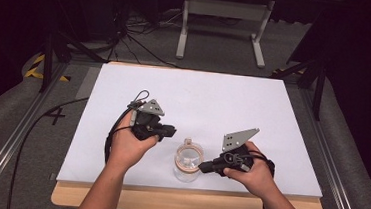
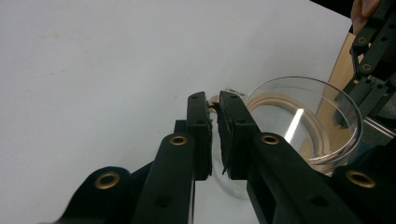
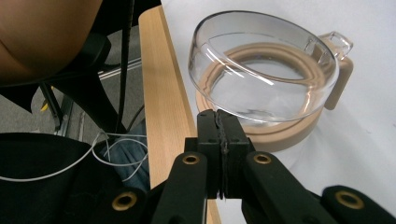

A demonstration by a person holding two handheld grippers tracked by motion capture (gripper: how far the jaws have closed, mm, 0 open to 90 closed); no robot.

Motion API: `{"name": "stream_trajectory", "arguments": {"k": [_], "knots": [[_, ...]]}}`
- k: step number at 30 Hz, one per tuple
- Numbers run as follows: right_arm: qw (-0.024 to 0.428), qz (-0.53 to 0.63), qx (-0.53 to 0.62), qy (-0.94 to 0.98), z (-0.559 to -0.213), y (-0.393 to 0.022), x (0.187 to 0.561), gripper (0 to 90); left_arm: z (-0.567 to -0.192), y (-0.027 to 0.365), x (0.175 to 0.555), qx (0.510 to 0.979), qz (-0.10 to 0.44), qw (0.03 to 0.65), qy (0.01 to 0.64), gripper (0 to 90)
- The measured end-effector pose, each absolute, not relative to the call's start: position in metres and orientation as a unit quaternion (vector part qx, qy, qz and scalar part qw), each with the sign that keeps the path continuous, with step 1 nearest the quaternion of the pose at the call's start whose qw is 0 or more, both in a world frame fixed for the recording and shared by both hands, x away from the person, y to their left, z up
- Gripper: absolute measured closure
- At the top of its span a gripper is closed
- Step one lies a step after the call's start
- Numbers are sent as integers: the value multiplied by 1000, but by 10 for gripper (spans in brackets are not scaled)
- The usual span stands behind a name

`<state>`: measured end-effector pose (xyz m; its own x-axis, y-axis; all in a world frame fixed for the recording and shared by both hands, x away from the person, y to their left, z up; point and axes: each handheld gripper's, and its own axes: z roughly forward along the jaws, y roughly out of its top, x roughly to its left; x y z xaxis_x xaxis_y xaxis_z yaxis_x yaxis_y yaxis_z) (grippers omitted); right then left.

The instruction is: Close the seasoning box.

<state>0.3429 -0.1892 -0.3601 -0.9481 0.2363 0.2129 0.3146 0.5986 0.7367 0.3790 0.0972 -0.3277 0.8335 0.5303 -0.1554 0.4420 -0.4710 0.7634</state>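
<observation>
Broadly, we start with the room: dark, grey carpet, cables trailing across the floor at eleven o'clock, and a white metal stand (image 1: 225, 22) at twelve o'clock beyond the counter (image 1: 190, 205). The counter is a pale wooden board covered almost wholly by a white sheet (image 1: 214, 101), smooth and flat, likely a little slick under glass.

Next, the object itself: a clear glass container (image 1: 188, 161) with a tan ring around it and a small tab-like handle, standing near the six o'clock edge of the sheet, between our two hands. We judge it rigid, smooth-walled, slippery and breakable, probably light. The curved wall offers poor purchase; the tan ring (image 3: 261, 135) or the handle (image 3: 343, 70) looks the safer place to pinch, since it seems less slick than glass.

Then the tools. Our left gripper (image 2: 214, 135) sits at ten o'clock of the container, jaws nearly together with a thin slit between, their tips beside the handle; whether they pinch it we cannot tell. Our right gripper (image 3: 218, 140) lies at three o'clock, jaws pressed fully together on nothing, tips just short of the tan ring.
</observation>
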Motion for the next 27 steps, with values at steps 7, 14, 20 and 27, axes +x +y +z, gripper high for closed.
{"name": "stream_trajectory", "arguments": {"k": [7,14,20,27], "knots": [[48,-405,-153,-900,-363,-190,343,895,-329,97,380,860,48,417,289,826],[48,-391,-153,-906,-363,-192,342,886,-330,98,381,862,44,414,289,824],[44,-401,-156,-902,-361,-194,343,875,-331,97,381,861,42,414,292,818],[7,-433,-176,-884,-346,-214,349,824,-331,105,379,856,42,418,303,809]]}}
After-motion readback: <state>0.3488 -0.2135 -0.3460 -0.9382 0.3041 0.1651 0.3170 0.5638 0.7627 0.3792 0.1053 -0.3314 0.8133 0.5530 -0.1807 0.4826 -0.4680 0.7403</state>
